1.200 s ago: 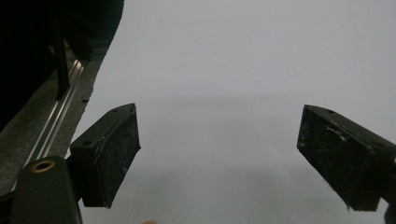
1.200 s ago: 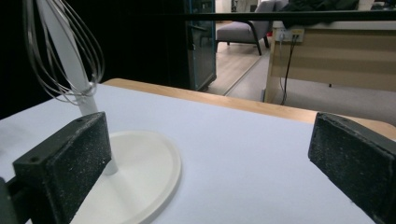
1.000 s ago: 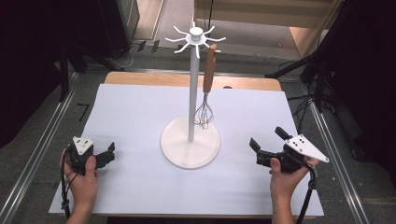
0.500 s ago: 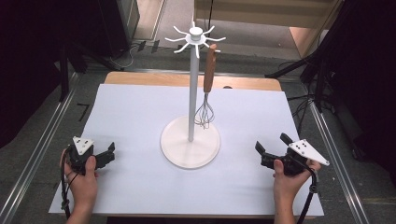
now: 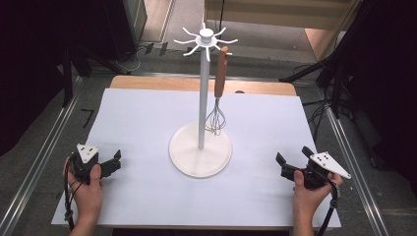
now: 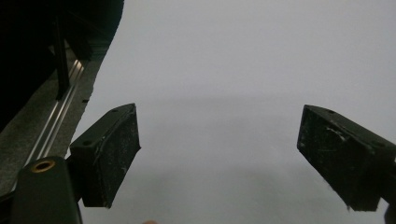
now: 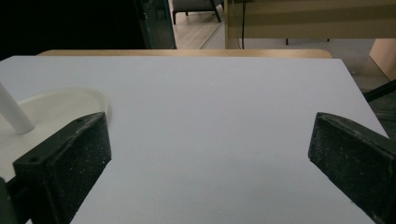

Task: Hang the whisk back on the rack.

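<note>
Left gripper (image 5: 116, 161) near table's left front, jaws apart, empty. Right gripper (image 5: 290, 160) near right front, jaws apart, empty. Farther, mid-table: white stand (image 5: 202, 115); whisk (image 5: 218, 101) hanging from hook, wires just above stand's base.

A stand (image 5: 200, 156) is placed on the table (image 5: 137, 123) between the left gripper (image 5: 114, 162) and the right gripper (image 5: 290, 162), farther from the person than both and a little nearer the left one. A whisk (image 5: 218, 98) is hung from an arm at the stand's top, on the side of the pole toward the right gripper, with its wire end just above the base. Each gripper is held near the table's front edge, well apart from the stand, nothing lying between its spread jaws.
</note>
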